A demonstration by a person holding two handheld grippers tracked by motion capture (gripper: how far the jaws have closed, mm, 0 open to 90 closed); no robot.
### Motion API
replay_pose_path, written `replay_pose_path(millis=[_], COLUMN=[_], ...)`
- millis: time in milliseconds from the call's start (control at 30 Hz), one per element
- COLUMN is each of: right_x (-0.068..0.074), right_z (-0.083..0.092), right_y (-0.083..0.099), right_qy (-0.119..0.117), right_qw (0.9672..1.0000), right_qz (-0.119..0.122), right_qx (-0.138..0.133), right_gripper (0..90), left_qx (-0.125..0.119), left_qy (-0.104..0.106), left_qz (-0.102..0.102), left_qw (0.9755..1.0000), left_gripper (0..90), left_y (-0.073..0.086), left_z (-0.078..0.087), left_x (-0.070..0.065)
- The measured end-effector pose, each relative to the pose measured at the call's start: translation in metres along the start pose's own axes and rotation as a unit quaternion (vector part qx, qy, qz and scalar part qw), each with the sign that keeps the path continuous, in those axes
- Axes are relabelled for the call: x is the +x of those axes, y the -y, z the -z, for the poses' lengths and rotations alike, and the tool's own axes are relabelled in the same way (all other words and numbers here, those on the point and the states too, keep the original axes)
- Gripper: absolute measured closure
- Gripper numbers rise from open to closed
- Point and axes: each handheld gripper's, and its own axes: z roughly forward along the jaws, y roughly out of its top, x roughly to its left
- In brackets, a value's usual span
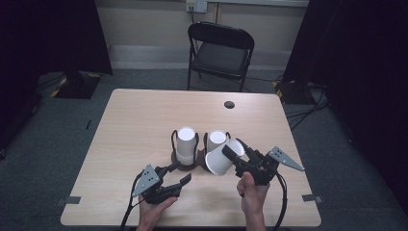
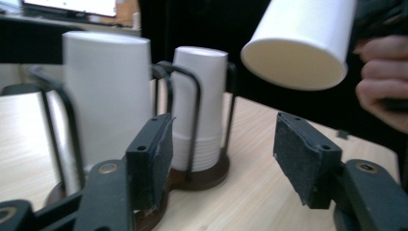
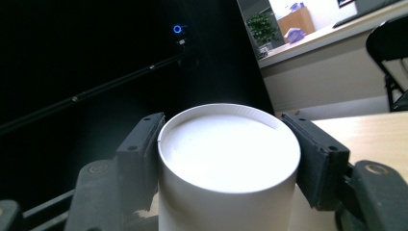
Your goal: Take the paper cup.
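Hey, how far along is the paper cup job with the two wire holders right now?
Done: one white paper cup is already free of both stacks, clamped and tilted in the right gripper. In hand: the left gripper stands open and empty beside the left wire-framed cup holder. Left: the left stack of white paper cups and the right stack both sit in their holders; where the held cup goes is unclear.

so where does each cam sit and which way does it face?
High view: above the person's table edge, looking forward and down at the table; both forearms, left tool, right tool.
Left gripper view: on the left tool, facing the cup stacks; own jaws, the other hand.
Right gripper view: on the right tool, jaws clamping the held cup.
Shared: the held cup.
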Motion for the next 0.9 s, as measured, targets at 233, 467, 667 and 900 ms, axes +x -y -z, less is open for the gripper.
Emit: replay_pose_path(millis=[233, 467, 667, 900], right_x=[-0.004, -0.002, 0.003, 0.006], right_z=[0.001, 0.0, -0.005, -0.011], right_y=[0.013, 0.023, 0.035, 0.043], right_qy=[-0.017, -0.03, -0.047, -0.064], right_qw=[0.9983, 0.9966, 0.9941, 0.9914], right_qz=[-0.056, -0.077, -0.096, -0.11], right_qx=[0.002, 0.006, 0.02, 0.03], right_gripper=[34.9, 34.9, 34.9, 34.9], left_qx=[-0.02, -0.027, -0.033, -0.033], left_qy=[0.019, 0.032, 0.036, 0.038], left_qz=[0.002, -0.006, -0.021, -0.028], left_qw=[0.9996, 0.9991, 0.9986, 0.9983], left_gripper=[50.2, 60.4, 64.0, 68.1], left_y=[0.001, 0.0, 0.002, 0.003], left_z=[-0.009, -0.015, -0.018, -0.022], left_x=[-0.006, -0.009, -0.011, -0.013])
